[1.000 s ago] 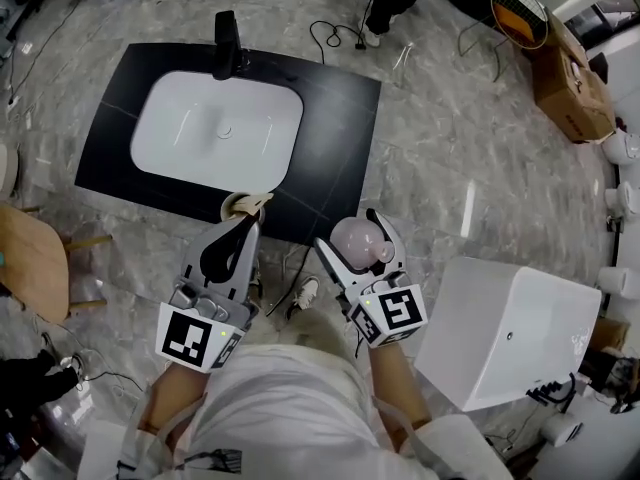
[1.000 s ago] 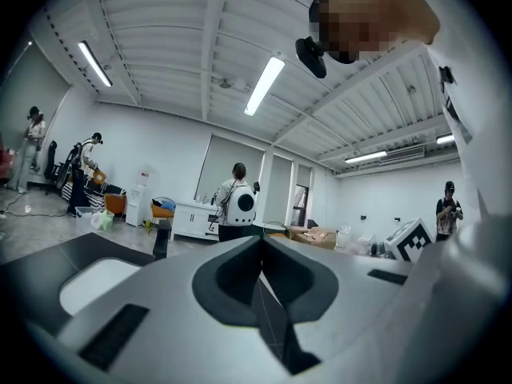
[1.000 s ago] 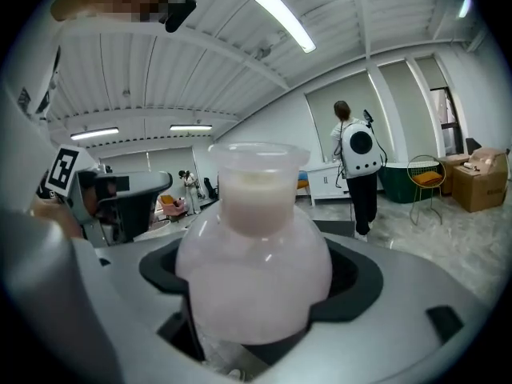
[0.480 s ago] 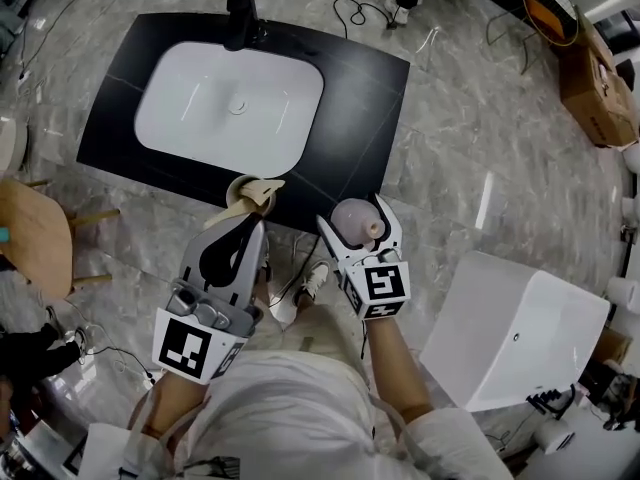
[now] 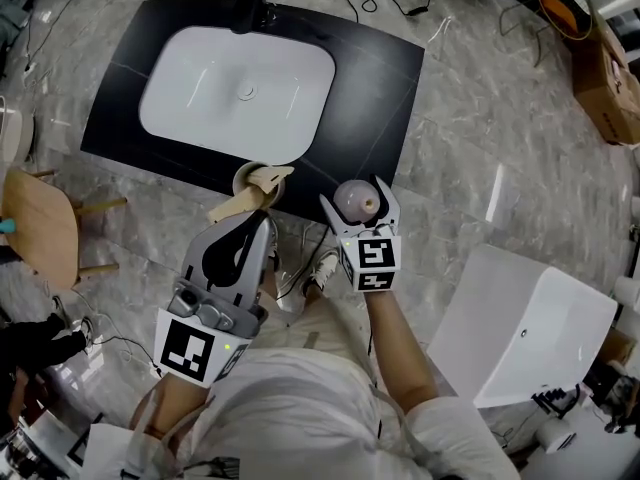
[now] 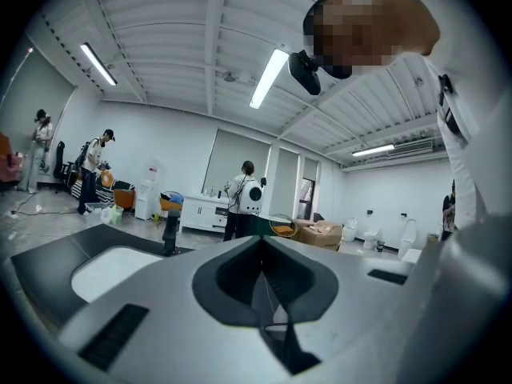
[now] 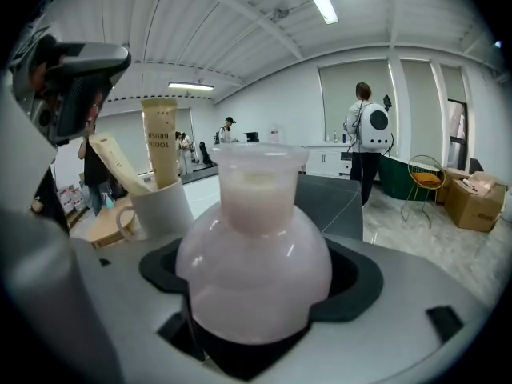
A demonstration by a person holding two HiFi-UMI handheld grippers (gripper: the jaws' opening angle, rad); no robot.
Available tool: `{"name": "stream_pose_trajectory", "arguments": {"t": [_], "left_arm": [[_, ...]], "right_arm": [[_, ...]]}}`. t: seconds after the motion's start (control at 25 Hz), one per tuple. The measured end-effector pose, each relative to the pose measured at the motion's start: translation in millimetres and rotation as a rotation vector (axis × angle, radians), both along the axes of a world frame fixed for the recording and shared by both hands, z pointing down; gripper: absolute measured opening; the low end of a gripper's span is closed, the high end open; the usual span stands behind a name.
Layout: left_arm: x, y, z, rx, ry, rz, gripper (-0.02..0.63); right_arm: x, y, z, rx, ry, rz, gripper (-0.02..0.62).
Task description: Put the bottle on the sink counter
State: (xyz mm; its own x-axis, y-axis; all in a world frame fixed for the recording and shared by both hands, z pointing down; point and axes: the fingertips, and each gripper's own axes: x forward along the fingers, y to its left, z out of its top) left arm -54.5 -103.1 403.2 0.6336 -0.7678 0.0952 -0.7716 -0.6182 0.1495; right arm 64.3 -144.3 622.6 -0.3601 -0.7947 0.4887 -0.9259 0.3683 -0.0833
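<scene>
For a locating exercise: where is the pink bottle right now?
Head view, centre-right: the pink bottle sits in the right gripper, right of the cup, near the black counter's front edge.

The right tool (image 7: 256, 298) is clamping a round pink bottle (image 7: 254, 250); a white cup (image 7: 158, 208) holding a tube (image 7: 162, 138) is standing beside it.

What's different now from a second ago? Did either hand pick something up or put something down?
Both grippers moved forward toward the sink counter. The right gripper, shut on the pink bottle, now shows over the counter's near edge. So does the cup at the tip of the left gripper. Nothing was taken hold of or let go. The bottle is not yet set down.
</scene>
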Motion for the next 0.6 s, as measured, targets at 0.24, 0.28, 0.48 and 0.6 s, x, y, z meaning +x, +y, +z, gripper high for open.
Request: {"name": "stream_pose_trajectory", "arguments": {"t": [0.24, 0.28, 0.48, 0.6], "left_arm": [[-6, 6, -2, 0.000, 0.002, -0.007, 0.014], [-8, 7, -2, -0.001, 0.003, -0.009, 0.014], [-13, 9, -5, 0.005, 0.013, -0.017, 0.014], [-15, 9, -6, 0.004, 0.021, -0.020, 0.014]], "right_arm": [[-3, 0, 18, -0.039, 0.028, 0.010, 0.416], [-4, -1, 19, -0.042, 0.035, 0.010, 0.417], [-5, -3, 24, -0.062, 0.080, 0.009, 0.416], [-8, -1, 28, -0.070, 0.119, -0.004, 0.416]]}}
